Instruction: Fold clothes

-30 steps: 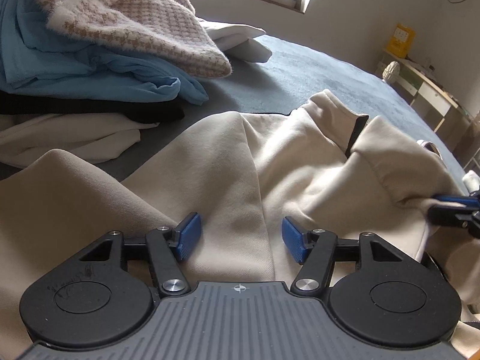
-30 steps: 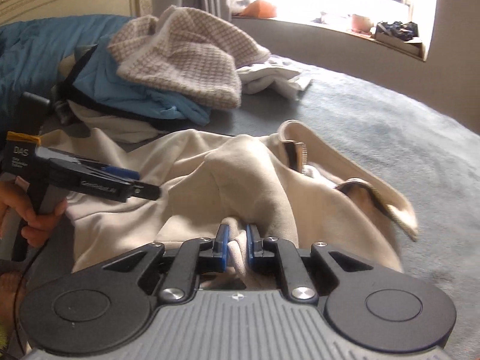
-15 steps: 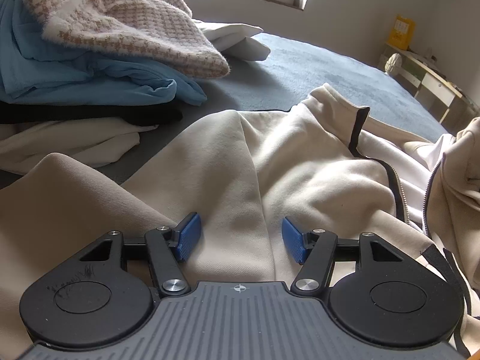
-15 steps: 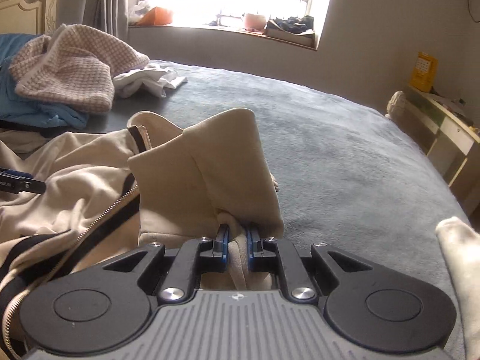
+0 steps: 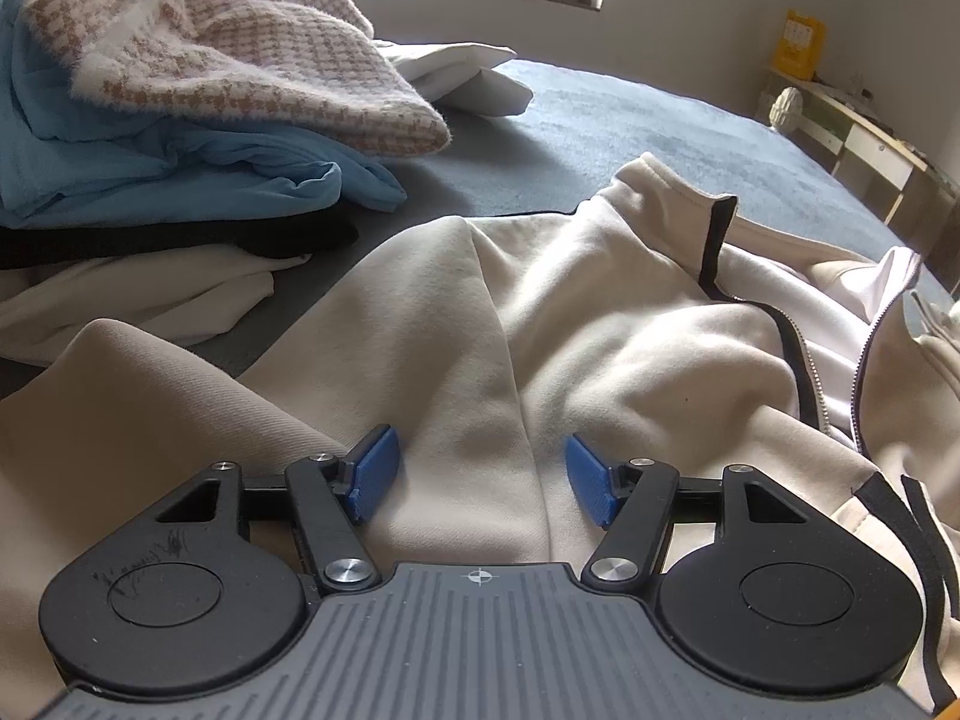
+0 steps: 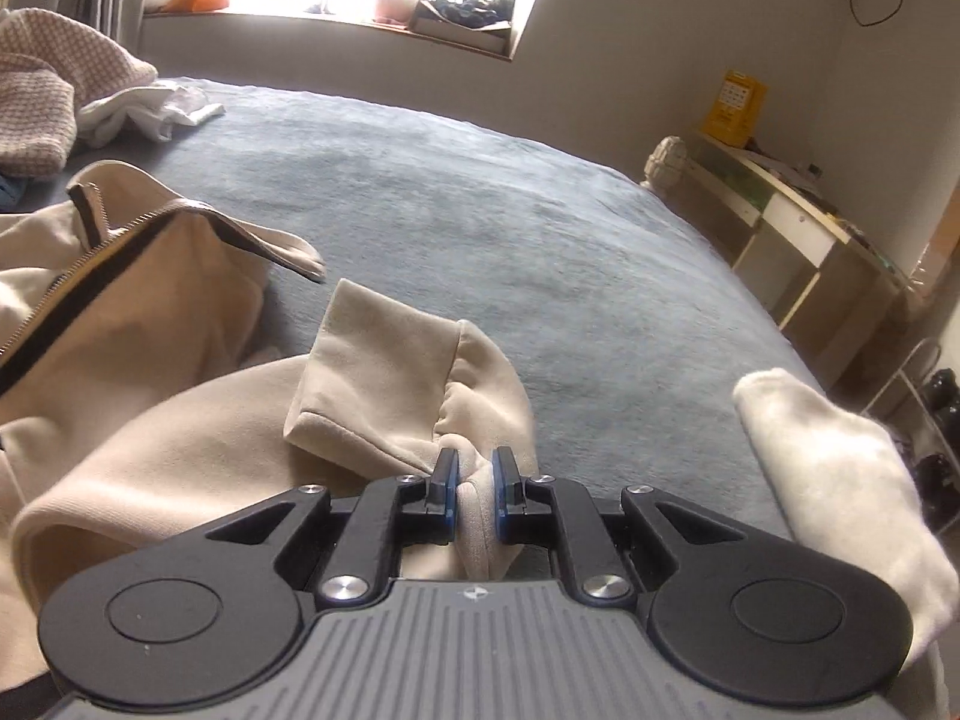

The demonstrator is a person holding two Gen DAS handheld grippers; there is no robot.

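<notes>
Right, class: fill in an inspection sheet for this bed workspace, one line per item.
Surface: grey-blue bedcover, bare on the far side.
Job's things: beige zip jacket, spread out unfolded.
Clutter: pile of clothes; white garment; white cloth.
Grippers: left gripper open over the jacket; right gripper shut on a jacket fold.
Cables: wall cord.
Surroundings: window sill, low shelf.
</notes>
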